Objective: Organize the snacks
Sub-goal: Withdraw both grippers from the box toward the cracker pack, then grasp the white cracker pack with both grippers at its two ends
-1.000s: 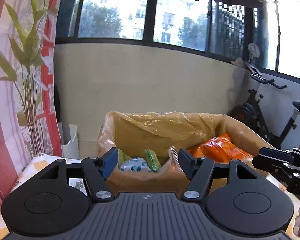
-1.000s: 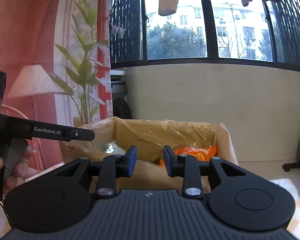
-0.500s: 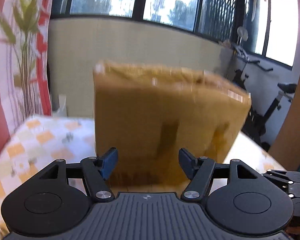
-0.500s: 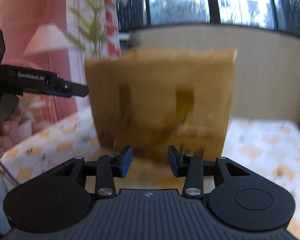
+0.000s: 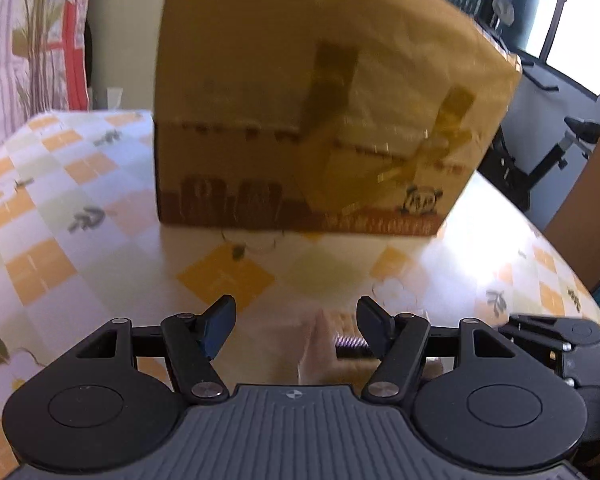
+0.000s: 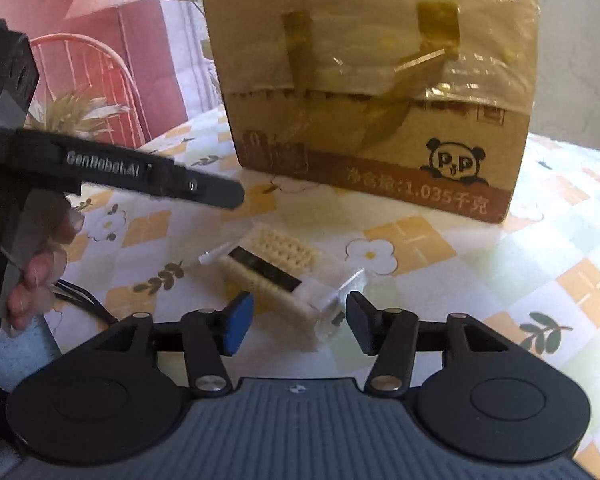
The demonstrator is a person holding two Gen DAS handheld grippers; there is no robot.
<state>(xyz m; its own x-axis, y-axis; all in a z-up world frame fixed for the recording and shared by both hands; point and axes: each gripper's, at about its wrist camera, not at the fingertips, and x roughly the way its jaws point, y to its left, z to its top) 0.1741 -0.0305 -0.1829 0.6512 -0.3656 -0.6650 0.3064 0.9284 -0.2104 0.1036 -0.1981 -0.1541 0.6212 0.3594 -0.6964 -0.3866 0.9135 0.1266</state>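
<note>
Straddling a blurred wafer packet [image 6: 274, 270], right gripper [image 6: 296, 322] just opening, untouching; left gripper [image 5: 296, 322] open.

Brown cardboard box [image 6: 380, 112] draped in glossy crinkled plastic film, yellowish shiny tape strips, my matt black plastic fingers [image 6: 236, 322] with metal pivot screws, slick patterned table [image 6: 500, 264] cover, perhaps oilcloth, clear glossy biscuit wrapper [image 6: 276, 276]

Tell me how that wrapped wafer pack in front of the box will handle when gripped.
The wafer pack probably weighs little and crushes easily: airy lattice biscuits. Its clear wrapper looks glossy, so it may slip or crinkle. It lies flat on the table, so it is unlikely to roll.
</note>
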